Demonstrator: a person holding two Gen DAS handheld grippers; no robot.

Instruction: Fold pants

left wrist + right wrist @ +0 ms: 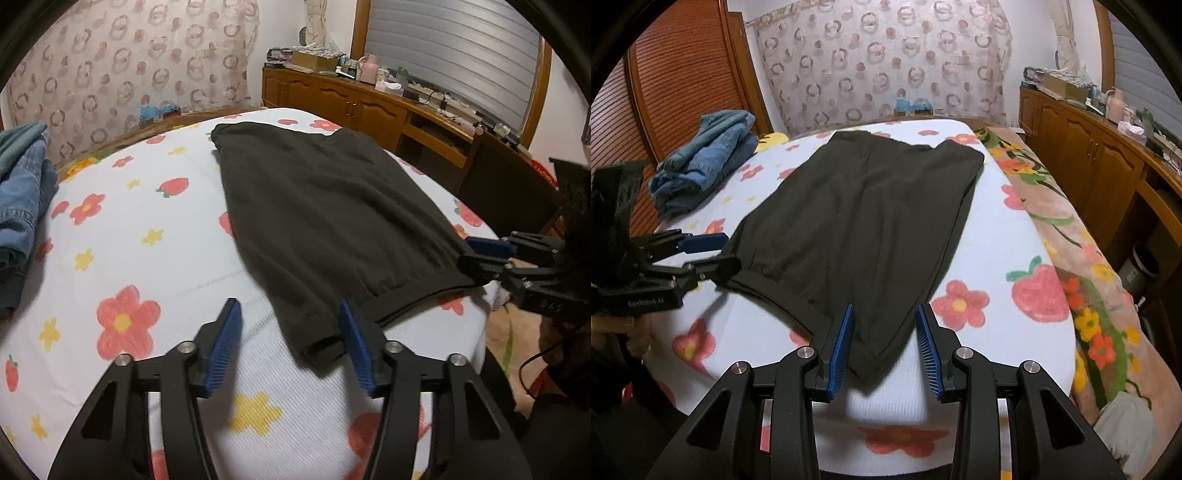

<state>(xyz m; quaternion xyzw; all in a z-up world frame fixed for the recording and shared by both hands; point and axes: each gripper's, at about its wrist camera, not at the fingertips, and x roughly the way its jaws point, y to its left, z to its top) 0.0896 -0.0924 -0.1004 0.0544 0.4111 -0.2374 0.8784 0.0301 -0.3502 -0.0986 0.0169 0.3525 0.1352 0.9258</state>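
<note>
1. The left claw (290, 345), at the bottom of the left wrist view, stands open: its blue ribbed pads (225, 349) flank one corner of the near hem, and the left pad is plainly clear of the cloth. Whether the right pad brushes the cuff I cannot tell.
2. The right claw (886, 345), at the bottom of the right wrist view, is open too, with the other hem corner lying between its pads and a gap showing on both sides.
3. The dark olive-black fabric pants (332, 206) lie flat on the white flower-and-strawberry bedsheet (122, 229), already doubled leg on leg, running from the near hem at lower centre up to the waistband in the upper middle of the frame.
4. Judged from this, the step in hand is taking hold of the two near hem corners, one per claw, before the crosswise fold.
5. The next move calls for both claws to close on all the cloth layers at once, then lift together and carry the hem away toward the waistband, keeping the edge taut and level so that the layers do not slide apart.
6. A crumpled blue denim garment (709, 155) sits at the left of the frame, well apart from the pants, and a wooden cabinet (1089, 155) stands at the right.
</note>
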